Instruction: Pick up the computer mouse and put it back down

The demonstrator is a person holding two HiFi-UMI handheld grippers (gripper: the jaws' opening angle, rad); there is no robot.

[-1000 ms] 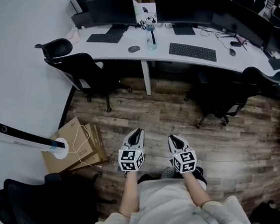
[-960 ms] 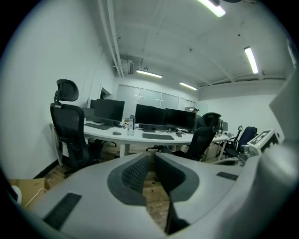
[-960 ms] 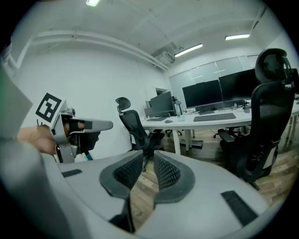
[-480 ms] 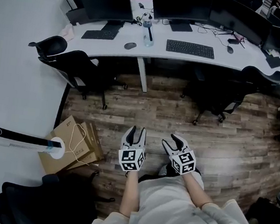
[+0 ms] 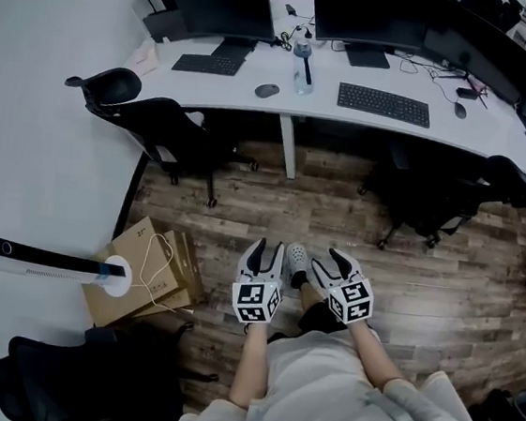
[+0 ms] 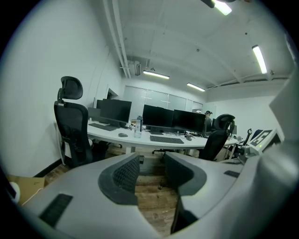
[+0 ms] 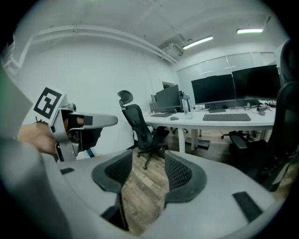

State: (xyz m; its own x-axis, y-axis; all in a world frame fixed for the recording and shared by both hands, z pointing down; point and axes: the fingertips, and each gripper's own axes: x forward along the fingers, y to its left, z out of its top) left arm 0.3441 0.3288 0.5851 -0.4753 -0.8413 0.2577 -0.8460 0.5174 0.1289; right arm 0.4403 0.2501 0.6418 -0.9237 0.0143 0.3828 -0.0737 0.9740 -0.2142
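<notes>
I hold both tools low in front of me over the wooden floor point(image 5: 273, 206), well apart from the bench point(image 5: 256, 108). My left hand-held gripper point(image 5: 266, 250) has just been opening. Its jaws stand a moderate way apart, and between the ribbed pads I see only floorboards. My right hand-held gripper point(image 5: 329, 262) has just been opening too, and its jaws stand wider, again with only floor between them. The two sit side by side, near each other, with the tip of my pale shoe point(image 5: 297, 255) showing between them. The computer mouse point(image 5: 267, 90) lies untouched on the white bench, between a black keyboard point(image 5: 209, 64) to its left and a clear water bottle point(image 5: 303, 72) standing upright just to its right. A second keyboard point(image 5: 385, 104) lies farther right, and dark monitors point(image 5: 370, 14) line the back of the bench. A black office chair point(image 5: 164, 128) stands in front of the bench on the left, and a second chair point(image 5: 434, 201) stands on the right. Cardboard boxes point(image 5: 157, 268) lie on the floor by the wall to my left.
</notes>
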